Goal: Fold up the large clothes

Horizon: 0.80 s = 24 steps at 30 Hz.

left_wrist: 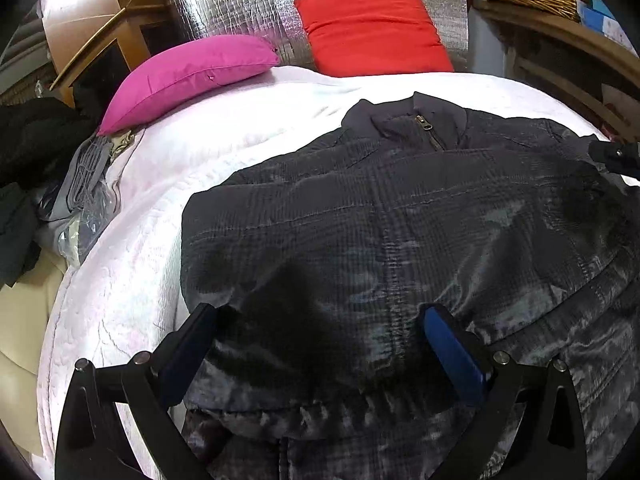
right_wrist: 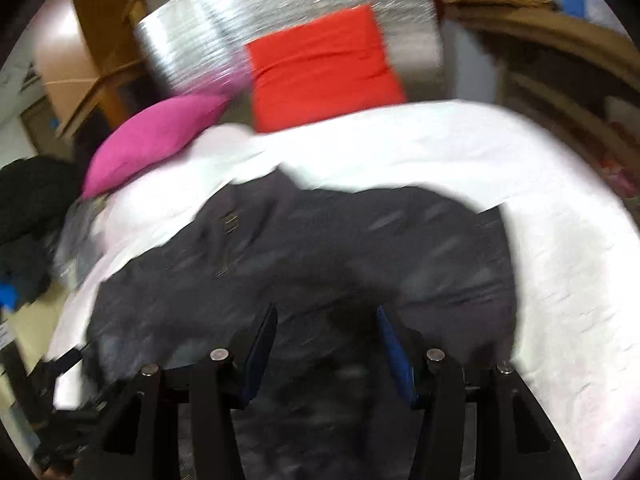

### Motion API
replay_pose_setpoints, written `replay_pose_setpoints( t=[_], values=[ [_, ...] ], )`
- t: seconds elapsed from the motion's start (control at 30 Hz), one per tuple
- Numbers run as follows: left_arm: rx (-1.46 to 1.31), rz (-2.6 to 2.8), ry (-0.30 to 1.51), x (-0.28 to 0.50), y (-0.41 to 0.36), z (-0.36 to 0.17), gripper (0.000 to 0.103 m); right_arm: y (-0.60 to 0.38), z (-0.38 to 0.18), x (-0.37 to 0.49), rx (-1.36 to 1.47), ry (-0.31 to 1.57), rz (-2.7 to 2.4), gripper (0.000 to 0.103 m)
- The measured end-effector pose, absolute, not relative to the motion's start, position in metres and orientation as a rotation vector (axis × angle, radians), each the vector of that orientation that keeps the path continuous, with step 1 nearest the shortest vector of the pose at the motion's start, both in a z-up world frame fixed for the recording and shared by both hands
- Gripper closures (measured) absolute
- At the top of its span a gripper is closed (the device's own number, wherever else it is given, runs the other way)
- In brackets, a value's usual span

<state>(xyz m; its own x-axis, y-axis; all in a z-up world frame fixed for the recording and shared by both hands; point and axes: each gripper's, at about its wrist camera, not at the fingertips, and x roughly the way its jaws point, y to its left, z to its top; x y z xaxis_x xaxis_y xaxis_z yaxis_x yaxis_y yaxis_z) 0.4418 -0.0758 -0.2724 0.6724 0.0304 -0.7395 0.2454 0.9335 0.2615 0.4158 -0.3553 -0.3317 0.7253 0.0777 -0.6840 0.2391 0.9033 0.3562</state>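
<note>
White bed (left_wrist: 132,280) carries the dark jacket (left_wrist: 380,220), spread flat. Both tools, left tool (left_wrist: 320,344) and right tool (right_wrist: 326,344), hang released above its hem; slippery fabric may slide and the fold go crooked.

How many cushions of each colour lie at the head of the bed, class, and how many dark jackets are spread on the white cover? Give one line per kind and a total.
Pink cushion: 1
Red cushion: 1
Dark jacket: 1
Total: 3
</note>
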Motion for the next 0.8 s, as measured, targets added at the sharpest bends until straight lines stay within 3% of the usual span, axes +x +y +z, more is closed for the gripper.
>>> replay_pose_setpoints(
  t=[0.17, 0.8],
  values=[
    [0.37, -0.122, 0.818, 0.441, -0.08, -0.272, 0.0, -0.374, -0.368, 0.429, 0.46, 0.869, -0.117, 0.046],
    [0.328, -0.213, 0.648, 0.368, -0.095, -0.21, 0.0, -0.359, -0.3, 0.344, 0.505, 0.731, 0.035, 0.046]
  ],
)
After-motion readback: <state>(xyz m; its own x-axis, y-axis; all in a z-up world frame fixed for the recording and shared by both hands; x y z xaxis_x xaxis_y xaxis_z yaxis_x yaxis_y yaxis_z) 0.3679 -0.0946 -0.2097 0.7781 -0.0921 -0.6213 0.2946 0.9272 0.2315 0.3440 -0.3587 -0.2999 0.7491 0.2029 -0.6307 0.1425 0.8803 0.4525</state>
